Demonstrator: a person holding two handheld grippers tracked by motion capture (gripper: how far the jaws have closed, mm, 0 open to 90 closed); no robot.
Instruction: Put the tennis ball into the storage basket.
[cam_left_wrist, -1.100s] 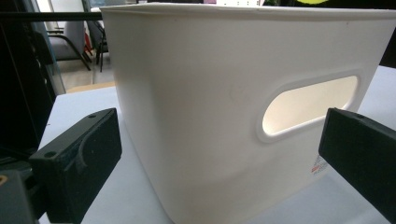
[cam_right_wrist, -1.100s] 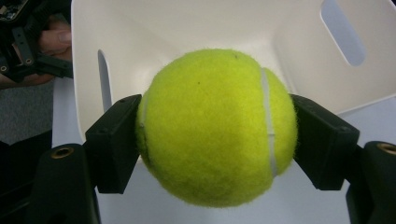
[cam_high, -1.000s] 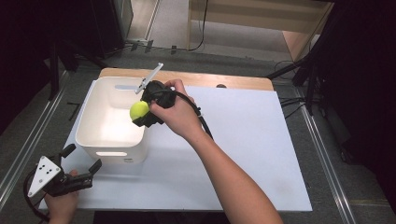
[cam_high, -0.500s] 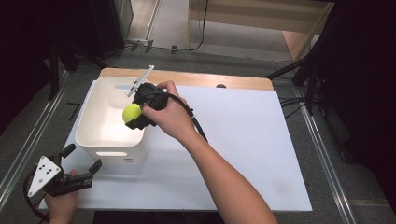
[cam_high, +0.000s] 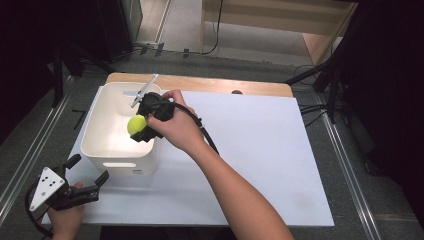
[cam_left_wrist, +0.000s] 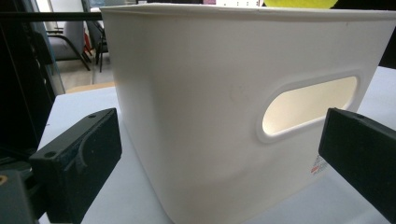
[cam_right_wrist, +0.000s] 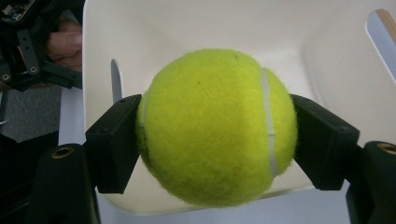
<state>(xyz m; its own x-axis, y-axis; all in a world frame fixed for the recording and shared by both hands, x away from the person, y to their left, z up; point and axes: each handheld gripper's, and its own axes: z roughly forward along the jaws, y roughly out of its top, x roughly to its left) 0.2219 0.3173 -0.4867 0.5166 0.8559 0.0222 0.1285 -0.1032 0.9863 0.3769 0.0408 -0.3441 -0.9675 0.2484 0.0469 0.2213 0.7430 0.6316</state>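
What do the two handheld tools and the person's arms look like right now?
Both tools are black with blocky rectangular jaws. The left tool carries a pale grey three-cornered plate dotted with small dark holes, and a black cable loops from it. The right tool has a similar grey plate and a black cable trailing along the forearm. No sleeves show on the forearms; no gloves.

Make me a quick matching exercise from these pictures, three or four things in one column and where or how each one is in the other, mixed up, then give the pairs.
Things:
1. tennis ball
2. white bin
3. left claw
4. right claw

States:
A. open, empty, near the table's front left corner
B. on the white table, at its left side
C. clamped between two black jaws
D. shut, over the bin

Pairs: 1-C, 2-B, 3-A, 4-D
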